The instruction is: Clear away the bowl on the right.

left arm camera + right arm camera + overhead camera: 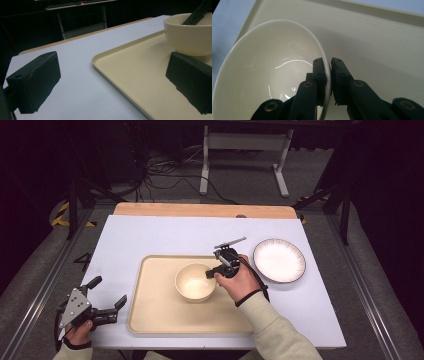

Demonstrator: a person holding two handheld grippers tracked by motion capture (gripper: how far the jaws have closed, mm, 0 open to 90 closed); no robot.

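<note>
With the right tool clamped on the right rim of the cream bowl on the tray mid-bench, any lift should stay level and slow, while the left tool, jaws apart, waits near left.

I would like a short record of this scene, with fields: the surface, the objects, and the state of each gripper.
surface: white table top
tray: beige tray, at the near middle of the table
bowl: cream bowl, on the tray, empty
plate: white plate with dark rim, on the table to the right of the tray
right gripper: right gripper, jaws closed on the bowl's rim, one inside and one outside
left gripper: left gripper, jaws apart, holding nothing, left of the tray
</note>
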